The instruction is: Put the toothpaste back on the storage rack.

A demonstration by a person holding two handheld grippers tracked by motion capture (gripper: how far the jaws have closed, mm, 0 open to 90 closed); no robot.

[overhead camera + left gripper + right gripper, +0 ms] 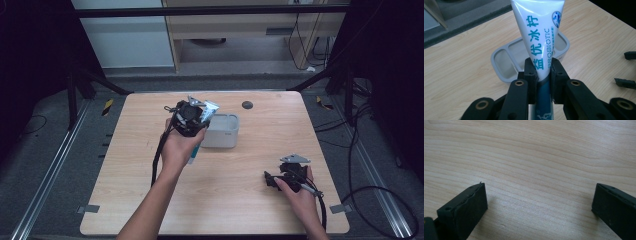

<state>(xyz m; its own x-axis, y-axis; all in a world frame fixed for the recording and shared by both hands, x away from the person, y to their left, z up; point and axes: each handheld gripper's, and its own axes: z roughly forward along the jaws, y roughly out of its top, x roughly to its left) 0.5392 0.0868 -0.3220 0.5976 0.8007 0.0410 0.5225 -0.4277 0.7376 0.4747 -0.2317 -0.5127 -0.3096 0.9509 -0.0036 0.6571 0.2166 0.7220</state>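
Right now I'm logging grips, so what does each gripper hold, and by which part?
The left gripper clamps the toothpaste tube across its lower body. The right gripper holds nothing, jaws apart.

Toothpaste tube: crimped end cut off at 12 o'clock.
Organizer tray: middle hidden behind the tube.

High view overlooks the table; both gripper views sit close above that wood.

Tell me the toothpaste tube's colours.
White tube with teal lettering, darker teal near the jaws; clearest in the left gripper view.
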